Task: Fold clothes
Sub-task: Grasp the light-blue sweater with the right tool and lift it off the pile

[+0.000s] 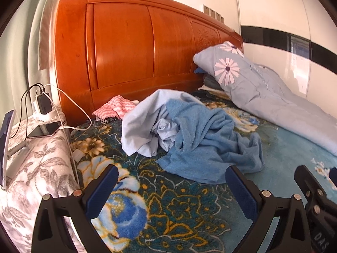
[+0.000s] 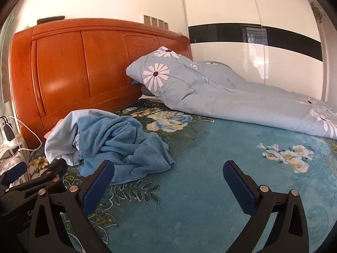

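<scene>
A crumpled blue towel-like garment [image 1: 212, 139] [image 2: 124, 143] lies on the bed, heaped against a pale blue shirt [image 1: 145, 122] [image 2: 61, 135]. A pink zigzag cloth [image 1: 115, 107] sits behind them by the headboard. My left gripper [image 1: 172, 177] hovers open just in front of the blue garment's near edge, nothing between its fingers. My right gripper [image 2: 168, 170] is open too, to the right of the pile over bare blanket. In the right wrist view the left gripper [image 2: 35, 172] shows at lower left; the right gripper's finger [image 1: 305, 179] shows at the lower right of the left wrist view.
Blue floral blanket [image 2: 210, 168] covers the bed. A grey daisy-print duvet [image 2: 221, 97] lies along the right side. Orange wooden headboard [image 1: 126, 48] stands behind. At left, a floral-covered stand [image 1: 42, 164] holds a phone, chargers and cables [image 1: 44, 105]. White wardrobe [image 2: 252, 42] at right.
</scene>
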